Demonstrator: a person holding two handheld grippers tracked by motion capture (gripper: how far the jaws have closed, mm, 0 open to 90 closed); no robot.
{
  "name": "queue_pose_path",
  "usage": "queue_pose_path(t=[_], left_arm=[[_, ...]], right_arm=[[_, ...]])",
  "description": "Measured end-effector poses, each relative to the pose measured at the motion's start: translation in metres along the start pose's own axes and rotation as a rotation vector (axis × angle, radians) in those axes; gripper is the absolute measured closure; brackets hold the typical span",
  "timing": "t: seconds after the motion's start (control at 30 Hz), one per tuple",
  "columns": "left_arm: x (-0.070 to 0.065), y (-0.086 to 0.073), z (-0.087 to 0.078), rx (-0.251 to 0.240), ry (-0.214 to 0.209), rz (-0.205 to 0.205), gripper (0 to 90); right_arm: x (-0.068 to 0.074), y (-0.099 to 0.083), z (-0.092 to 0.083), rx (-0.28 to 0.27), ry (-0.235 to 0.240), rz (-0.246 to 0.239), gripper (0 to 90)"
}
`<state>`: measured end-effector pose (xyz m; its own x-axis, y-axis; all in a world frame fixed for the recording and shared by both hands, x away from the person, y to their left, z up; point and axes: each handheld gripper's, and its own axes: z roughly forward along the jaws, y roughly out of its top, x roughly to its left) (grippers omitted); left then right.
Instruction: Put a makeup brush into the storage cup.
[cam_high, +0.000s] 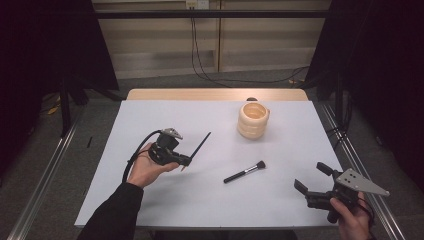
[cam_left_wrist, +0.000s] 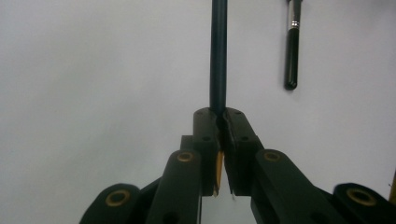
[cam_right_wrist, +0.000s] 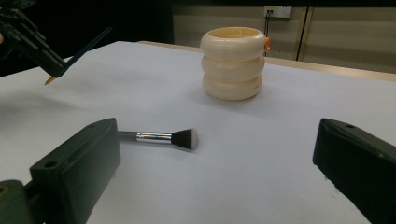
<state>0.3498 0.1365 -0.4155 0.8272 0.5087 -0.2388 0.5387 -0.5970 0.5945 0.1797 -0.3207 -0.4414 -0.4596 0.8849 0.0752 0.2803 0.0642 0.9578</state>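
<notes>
Jaws of the left gripper (cam_high: 186, 161) are clamped on a dark pencil (cam_high: 200, 145) near its sharpened end, the yellow wood tip poking out behind the pads in the left gripper view; the long shaft points up and away toward the far right, clear of the white table (cam_high: 150, 120). Pick-up is judged done; delivery is not. A cream ringed holder (cam_high: 253, 120) stands upright at the far right of centre, well apart from the pencil, and no pencil or brush rises above its rim. One makeup brush (cam_high: 244, 172) lies flat on the table between the two grippers, untouched, bristles toward the right. At the near right, the right gripper (cam_high: 312, 181) has its jaws spread wide with nothing between them, aimed toward the brush. Judged remaining: carrying the pencil to the holder, then the brush.
</notes>
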Motion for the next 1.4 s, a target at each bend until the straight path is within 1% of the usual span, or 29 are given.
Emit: queue_pose_path(t=[0.03,0.07,0.13,0.17,0.2,0.23,0.27,0.33,0.37,0.43,0.47,0.57,0.63,0.67,0.7,0.73,0.77,0.83,0.87,0.9,0.93,0.97,1.0,1.03,1.07,1.13,1.2,1.27,1.4], left_arm=[[-0.001,-0.001,-0.001,-0.012,0.003,0.002,84.4],[-0.003,-0.002,-0.003,-0.036,0.007,0.005,84.4],[-0.003,-0.002,-0.005,-0.047,0.009,0.007,84.4],[-0.005,-0.003,-0.006,-0.069,0.019,0.011,84.4],[-0.007,-0.003,-0.01,-0.104,0.025,0.005,84.4],[-0.007,-0.003,-0.01,-0.104,0.025,0.005,84.4],[-0.007,-0.004,-0.012,-0.119,0.008,-0.002,84.4],[-0.008,-0.005,-0.014,-0.153,0.008,0.003,84.4],[-0.009,-0.008,-0.015,-0.18,0.0,0.015,84.4],[-0.009,-0.009,-0.016,-0.184,0.0,0.018,84.3],[-0.01,-0.01,-0.017,-0.199,0.003,0.018,84.4],[-0.011,-0.013,-0.019,-0.263,0.004,0.013,84.4],[-0.011,-0.015,-0.022,-0.292,0.013,0.012,84.4],[-0.011,-0.016,-0.023,-0.316,0.011,0.01,84.4],[-0.011,-0.016,-0.025,-0.327,0.007,0.002,84.4],[-0.012,-0.017,-0.028,-0.363,0.011,0.008,84.4],[-0.012,-0.017,-0.028,-0.363,0.011,0.008,84.4],[-0.013,-0.018,-0.031,-0.395,0.01,0.012,84.4],[-0.015,-0.019,-0.033,-0.411,0.017,0.019,84.4],[-0.016,-0.02,-0.034,-0.431,0.03,0.035,84.4],[-0.018,-0.021,-0.034,-0.45,0.03,0.029,84.3],[-0.018,-0.022,-0.034,-0.465,0.027,0.037,84.4],[-0.02,-0.024,-0.034,-0.479,0.039,0.035,84.3],[-0.02,-0.025,-0.034,-0.49,0.032,0.035,84.3],[-0.021,-0.026,-0.034,-0.508,0.035,0.043,84.4],[-0.023,-0.028,-0.036,-0.528,0.025,0.042,84.3],[-0.026,-0.028,-0.038,-0.529,0.02,0.041,84.3],[-0.029,-0.029,-0.041,-0.547,0.001,0.027,84.3],[-0.034,-0.029,-0.044,-0.578,-0.005,0.035,84.3]], right_arm=[[0.0,0.0,0.0,0.0,0.0,0.0,0.2],[0.0,0.0,0.0,0.0,0.002,0.003,0.2],[0.0,0.0,0.0,-0.003,-0.003,0.005,0.2],[0.0,0.0,0.0,-0.003,-0.001,-0.004,0.1],[0.0,0.0,0.0,0.0,0.001,0.0,0.1],[0.0,0.0,0.0,0.0,0.001,0.0,0.1],[0.0,0.0,0.0,0.0,0.0,0.0,0.1],[0.0,0.0,0.0,0.001,0.0,0.0,0.2],[0.0,0.0,0.0,0.0,-0.001,-0.001,0.2],[0.0,0.0,0.0,-0.005,-0.001,0.0,0.2],[0.0,0.0,0.0,-0.005,0.0,0.0,0.1],[0.0,0.0,0.0,-0.004,0.002,0.0,0.1],[0.0,0.0,0.0,-0.003,0.001,0.0,0.1],[0.0,0.0,0.0,-0.005,0.002,-0.001,0.1],[0.0,0.0,0.0,-0.004,0.0,0.001,0.1],[0.0,0.0,0.0,-0.004,0.0,0.0,0.1],[0.0,0.0,0.0,-0.004,0.0,0.0,0.1],[0.0,0.0,0.0,-0.003,0.001,0.0,0.0],[0.0,0.0,0.0,-0.003,0.001,-0.001,0.0],[0.0,0.0,0.0,-0.001,0.001,-0.001,0.0],[0.0,0.0,0.0,-0.001,0.0,0.002,0.0],[0.0,0.0,0.0,-0.003,0.001,-0.003,0.0],[0.0,0.0,0.0,-0.005,0.0,-0.002,0.0],[0.0,0.0,0.0,-0.007,0.0,-0.002,0.0],[0.0,0.0,0.0,-0.009,0.001,-0.005,0.0],[0.001,0.0,0.0,-0.01,0.004,-0.003,0.0],[0.0,0.0,0.0,-0.012,0.003,-0.005,0.0],[0.0,0.0,0.0,-0.01,0.006,-0.002,0.0],[0.001,0.0,0.0,-0.013,0.006,-0.001,0.0]])
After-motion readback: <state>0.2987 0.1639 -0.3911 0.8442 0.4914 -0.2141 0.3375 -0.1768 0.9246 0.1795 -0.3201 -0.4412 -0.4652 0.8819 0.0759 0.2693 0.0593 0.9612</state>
